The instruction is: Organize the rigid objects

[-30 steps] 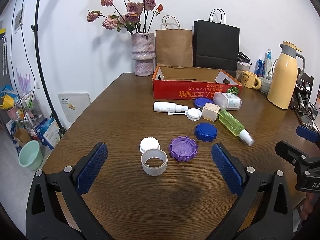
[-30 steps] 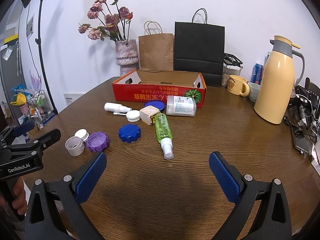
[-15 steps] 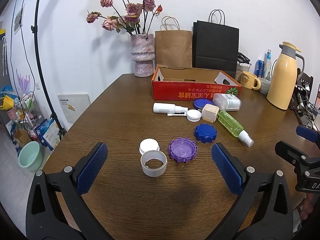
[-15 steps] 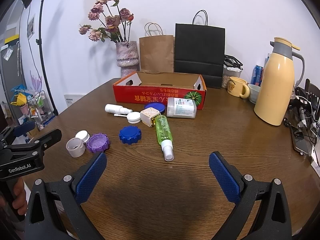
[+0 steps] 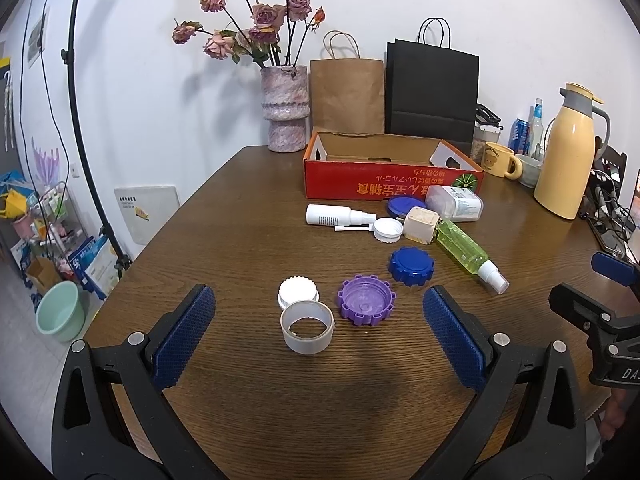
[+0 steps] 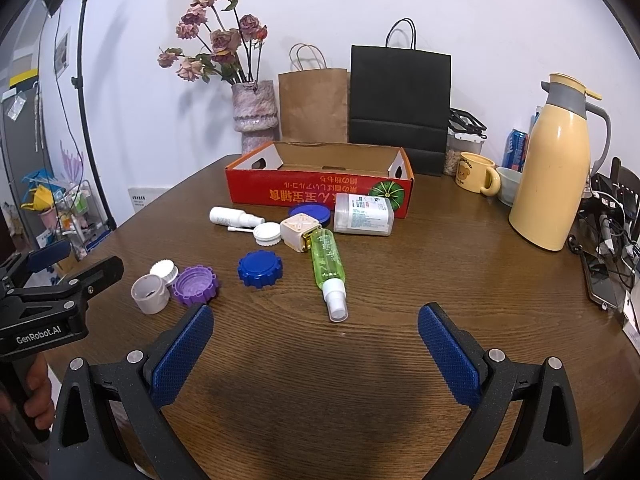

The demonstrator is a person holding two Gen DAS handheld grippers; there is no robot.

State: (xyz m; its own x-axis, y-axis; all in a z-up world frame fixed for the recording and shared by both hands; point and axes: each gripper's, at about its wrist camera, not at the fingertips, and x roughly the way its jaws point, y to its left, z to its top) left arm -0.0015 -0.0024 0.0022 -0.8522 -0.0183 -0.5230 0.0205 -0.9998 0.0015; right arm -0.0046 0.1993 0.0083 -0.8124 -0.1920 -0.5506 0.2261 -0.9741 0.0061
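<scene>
In the left wrist view the left gripper (image 5: 319, 320) hangs spread wide and empty, a white ring cap (image 5: 307, 332) between its fingers at frame centre, touching a purple cap (image 5: 366, 299). The right gripper (image 6: 316, 340) gapes empty below the green spray bottle (image 6: 328, 266) on the counter (image 6: 420, 280).

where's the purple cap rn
In the left wrist view the purple cap lies open side up on the table, between the white ring and the blue cap.
</scene>
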